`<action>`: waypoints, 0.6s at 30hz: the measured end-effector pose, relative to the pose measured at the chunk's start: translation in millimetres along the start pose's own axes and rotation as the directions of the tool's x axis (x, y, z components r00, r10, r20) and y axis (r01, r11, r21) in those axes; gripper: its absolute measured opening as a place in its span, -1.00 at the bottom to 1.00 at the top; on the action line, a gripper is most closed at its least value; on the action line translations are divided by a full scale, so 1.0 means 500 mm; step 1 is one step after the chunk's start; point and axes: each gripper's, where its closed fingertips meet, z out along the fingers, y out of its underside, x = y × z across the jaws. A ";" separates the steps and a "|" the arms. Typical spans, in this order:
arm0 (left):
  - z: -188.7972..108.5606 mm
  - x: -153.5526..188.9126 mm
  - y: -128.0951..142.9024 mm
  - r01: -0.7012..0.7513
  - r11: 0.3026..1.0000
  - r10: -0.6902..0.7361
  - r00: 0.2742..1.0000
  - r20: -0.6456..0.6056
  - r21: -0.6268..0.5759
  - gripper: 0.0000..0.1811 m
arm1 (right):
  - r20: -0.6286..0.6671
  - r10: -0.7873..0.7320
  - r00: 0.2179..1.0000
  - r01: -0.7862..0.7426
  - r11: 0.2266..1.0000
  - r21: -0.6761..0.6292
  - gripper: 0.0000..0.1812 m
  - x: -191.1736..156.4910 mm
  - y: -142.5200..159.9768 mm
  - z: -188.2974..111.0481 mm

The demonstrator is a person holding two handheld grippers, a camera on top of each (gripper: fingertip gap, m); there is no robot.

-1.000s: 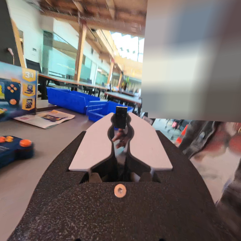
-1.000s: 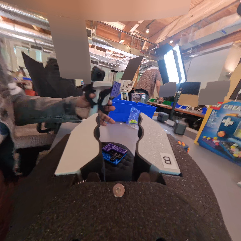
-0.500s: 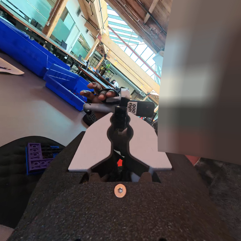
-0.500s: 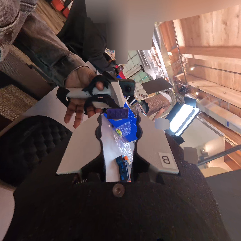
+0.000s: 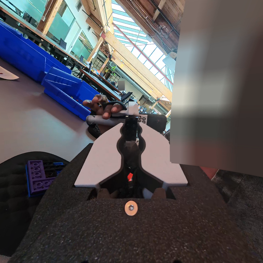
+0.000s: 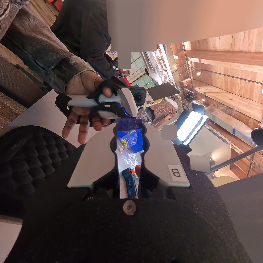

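Note:
My left gripper (image 5: 130, 126) is shut on a purple brick (image 6: 130, 125), which looks dark and edge-on in the left wrist view (image 5: 131, 128). I hold it up in the air. My right gripper (image 6: 129, 128) faces it, turned a quarter turn. Its jaws stand about a brick's length apart, with the tips close by the brick's two ends; I cannot tell if they touch. The left gripper (image 6: 133, 115) and the hand on it show beyond the brick in the right wrist view. The right gripper's white finger (image 5: 133, 108) sits at the brick's top end.
A purple and blue brick assembly (image 5: 37, 175) lies on a black bumpy mat (image 5: 14, 192) on the grey table (image 5: 35, 121). Blue bins (image 5: 61, 86) stand at the far edge. A clear bag of small pieces (image 6: 128, 140) and a blue toy controller (image 6: 130, 183) lie below. Less than 4 cm separates the two grippers' tips.
Both grippers have tilted and come together. The right gripper's jaws have narrowed around the brick that the left gripper keeps holding.

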 end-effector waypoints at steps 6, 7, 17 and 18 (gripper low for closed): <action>-0.009 -0.015 -0.023 -0.396 0.917 0.398 0.905 0.150 -0.048 -0.16 | -0.041 0.588 0.808 -0.579 0.805 0.129 -0.65 0.036 0.023 -0.013; -0.010 -0.016 -0.029 -0.523 0.848 0.529 0.828 0.186 -0.082 -0.07 | -0.033 0.707 0.706 -0.694 0.701 0.166 -0.65 0.043 0.032 -0.017; 0.013 -0.028 -0.028 -0.491 0.855 0.516 0.836 0.185 -0.166 -0.49 | 0.072 0.920 0.385 -0.910 0.365 0.198 -0.65 0.025 0.039 -0.026; 0.014 -0.033 -0.022 -0.487 0.853 0.517 0.835 0.187 -0.188 -0.49 | 0.078 0.919 0.387 -0.910 0.367 0.195 -0.65 0.024 0.035 -0.025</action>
